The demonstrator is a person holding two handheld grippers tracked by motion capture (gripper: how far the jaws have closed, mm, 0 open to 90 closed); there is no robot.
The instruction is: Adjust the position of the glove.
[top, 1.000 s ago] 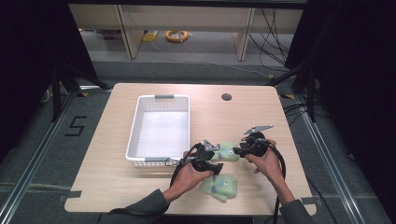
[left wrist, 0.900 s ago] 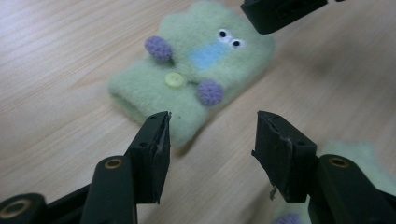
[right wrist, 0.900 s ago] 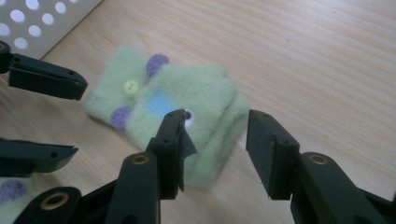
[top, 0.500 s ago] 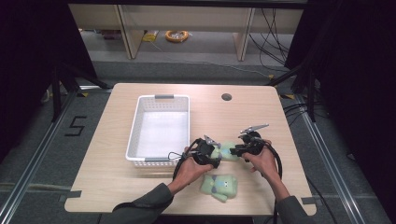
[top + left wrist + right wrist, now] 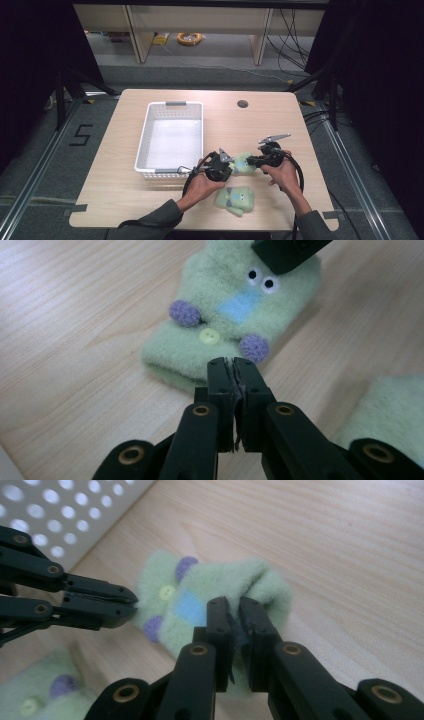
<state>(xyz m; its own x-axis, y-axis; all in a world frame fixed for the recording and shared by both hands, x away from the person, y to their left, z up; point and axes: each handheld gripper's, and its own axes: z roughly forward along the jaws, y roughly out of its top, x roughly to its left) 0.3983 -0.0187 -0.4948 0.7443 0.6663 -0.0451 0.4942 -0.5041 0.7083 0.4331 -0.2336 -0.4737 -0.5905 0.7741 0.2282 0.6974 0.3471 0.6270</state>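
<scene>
While both hands meet over the green sock (image 5: 243,162), the left gripper (image 5: 230,365) sits closed at its cuff, jaws together. Right gripper (image 5: 234,611) pinches its far end. Both have drawn inward toward the sock, right of the white basket (image 5: 150,125).

Basket (image 5: 172,131) left of two mittens (image 5: 235,199)

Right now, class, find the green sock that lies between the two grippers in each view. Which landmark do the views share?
High view: green sock, centre, between the grippers.
Left gripper view: upper centre, beyond the shut fingers.
Right gripper view: centre, behind the fingers.
Shared landmark: its yellow button.
</scene>
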